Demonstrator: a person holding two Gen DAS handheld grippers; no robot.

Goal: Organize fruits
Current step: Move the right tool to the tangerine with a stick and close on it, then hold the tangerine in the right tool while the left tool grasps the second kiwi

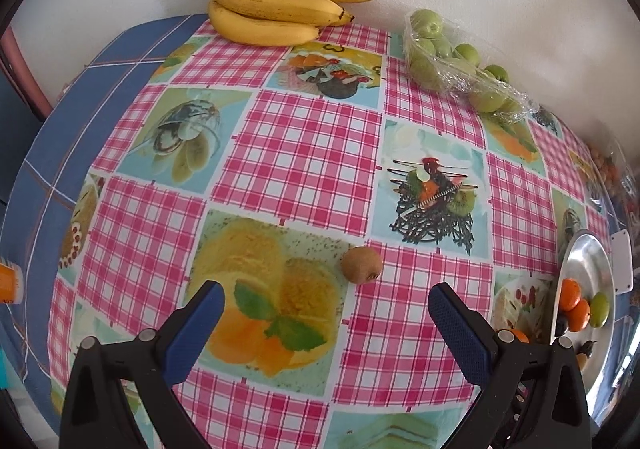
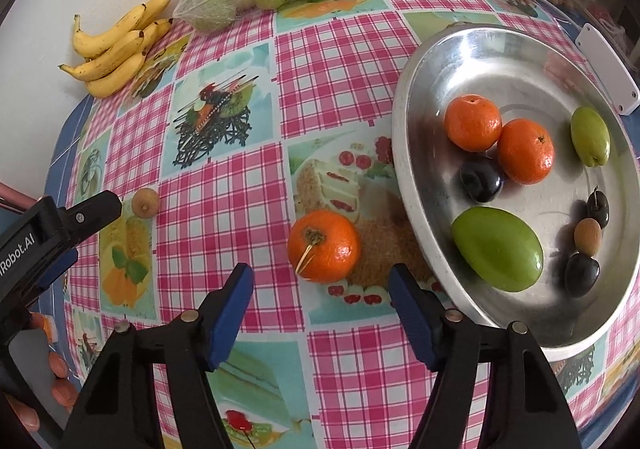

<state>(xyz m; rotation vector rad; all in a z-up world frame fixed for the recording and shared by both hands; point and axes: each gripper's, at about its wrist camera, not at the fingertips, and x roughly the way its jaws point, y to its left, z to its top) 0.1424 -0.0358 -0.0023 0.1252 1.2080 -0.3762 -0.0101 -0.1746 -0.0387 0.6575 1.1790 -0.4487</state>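
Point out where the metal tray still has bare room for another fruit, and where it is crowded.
The metal tray is bare across its far half, beyond the two tangerines. Its near right is crowded: green mango, dark plums and a small brown fruit.

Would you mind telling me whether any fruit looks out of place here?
Yes: one tangerine and a small brown fruit sit loose on the tablecloth, outside the metal tray holding the other sorted fruit.

The right gripper point(image 2: 320, 291) is hanging over the checked tablecloth point(image 2: 224, 201) with its jaws apart, a loose tangerine point(image 2: 324, 245) lying just ahead, untouched. Beside it a metal tray point(image 2: 416, 97) is holding two tangerines, green fruits and dark plums.
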